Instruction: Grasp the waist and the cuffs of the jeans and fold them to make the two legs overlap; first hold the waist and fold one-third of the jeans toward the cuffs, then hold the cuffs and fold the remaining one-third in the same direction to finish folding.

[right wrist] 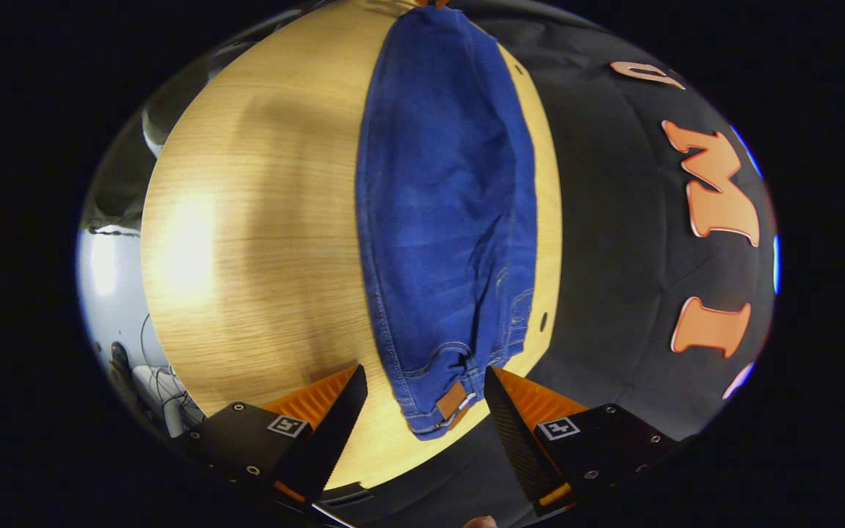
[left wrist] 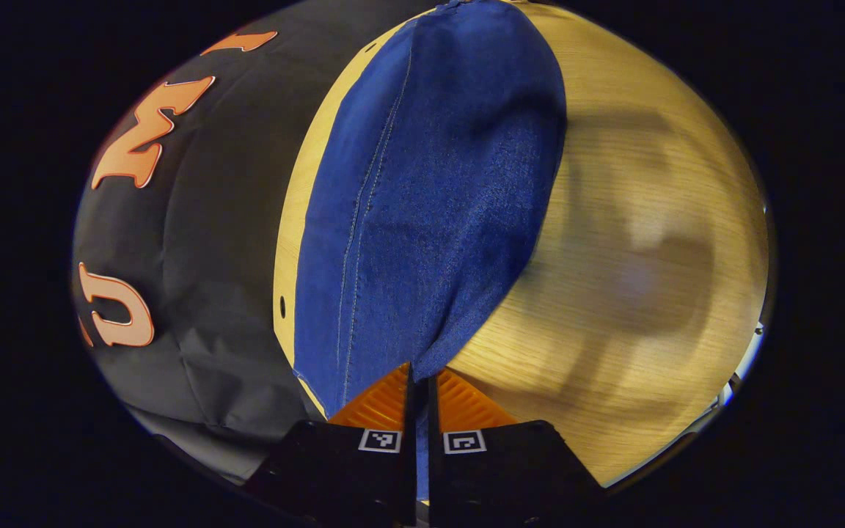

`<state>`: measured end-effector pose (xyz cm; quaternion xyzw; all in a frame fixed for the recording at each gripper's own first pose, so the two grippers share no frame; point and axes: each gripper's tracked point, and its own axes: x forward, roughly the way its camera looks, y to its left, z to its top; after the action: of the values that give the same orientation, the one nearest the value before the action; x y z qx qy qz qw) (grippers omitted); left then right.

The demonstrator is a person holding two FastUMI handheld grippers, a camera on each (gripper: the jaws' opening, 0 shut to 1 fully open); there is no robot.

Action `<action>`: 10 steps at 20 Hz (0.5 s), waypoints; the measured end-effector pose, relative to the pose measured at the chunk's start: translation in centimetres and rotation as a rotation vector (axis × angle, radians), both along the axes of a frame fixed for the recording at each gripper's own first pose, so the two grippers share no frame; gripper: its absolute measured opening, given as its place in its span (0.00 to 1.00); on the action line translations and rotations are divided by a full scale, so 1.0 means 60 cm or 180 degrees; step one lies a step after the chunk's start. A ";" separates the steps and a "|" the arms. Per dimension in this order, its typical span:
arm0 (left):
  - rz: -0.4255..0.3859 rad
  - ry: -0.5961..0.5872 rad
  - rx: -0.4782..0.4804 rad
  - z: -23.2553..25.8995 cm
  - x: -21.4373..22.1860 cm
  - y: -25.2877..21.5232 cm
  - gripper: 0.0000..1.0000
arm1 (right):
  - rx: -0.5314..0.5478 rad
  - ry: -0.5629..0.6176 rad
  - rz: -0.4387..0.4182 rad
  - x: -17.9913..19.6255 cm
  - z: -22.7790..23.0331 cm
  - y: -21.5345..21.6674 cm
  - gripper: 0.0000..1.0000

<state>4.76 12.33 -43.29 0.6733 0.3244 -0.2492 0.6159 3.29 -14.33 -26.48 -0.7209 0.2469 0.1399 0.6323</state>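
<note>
— Where do the jeans (right wrist: 444,220) lie now?

— Along the far edge of the table (left wrist: 635,242), near the booth's wall (left wrist: 217,242), legs already doubled into one long strip. My left tongs (left wrist: 419,400) are pinched narrow on denim at the cuff end; my right tongs (right wrist: 426,400) stand wide, the waist (right wrist: 441,400) between the fingers but ungripped.

— How will they handle?

— I judge them heavy and soft: thick cloth that droops and drags, though it won't slip much.

— Where do you take hold?

— At the waistband, near the leather patch (right wrist: 452,402), where the layers are thickest. I'd bite through all layers, or the lower leg stays behind when I fold.
</note>
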 end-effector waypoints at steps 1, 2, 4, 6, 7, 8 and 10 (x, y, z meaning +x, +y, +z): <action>0.0047 0.0021 -0.0020 0.001 0.000 0.003 0.07 | -0.0038 0.0038 0.0020 0.005 -0.003 0.000 0.98; 0.0066 0.0036 -0.0029 0.000 0.001 0.001 0.07 | -0.0057 0.0036 0.0057 0.010 0.001 0.005 0.98; 0.0061 0.0053 -0.0025 0.000 0.001 0.000 0.07 | -0.0064 0.0036 0.0071 0.022 0.001 0.007 0.98; 0.0044 0.0079 -0.0010 0.000 0.000 -0.003 0.07 | -0.0098 -0.0002 0.0111 0.047 0.007 0.008 0.98; 0.0058 0.0085 -0.0021 -0.003 0.001 -0.003 0.07 | -0.0101 -0.0028 0.0140 0.056 0.005 0.013 0.98; 0.0081 0.0090 -0.0038 -0.001 0.001 0.000 0.07 | -0.0097 -0.0058 0.0147 0.065 0.004 0.014 0.98; 0.0121 0.0103 -0.0070 -0.001 0.002 0.000 0.07 | -0.0067 -0.0143 0.0167 0.087 0.007 0.022 0.94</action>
<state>4.88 12.33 -43.33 0.6561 0.3443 -0.2519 0.6225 8.48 -13.01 -26.06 -0.7366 0.2152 0.1376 0.6262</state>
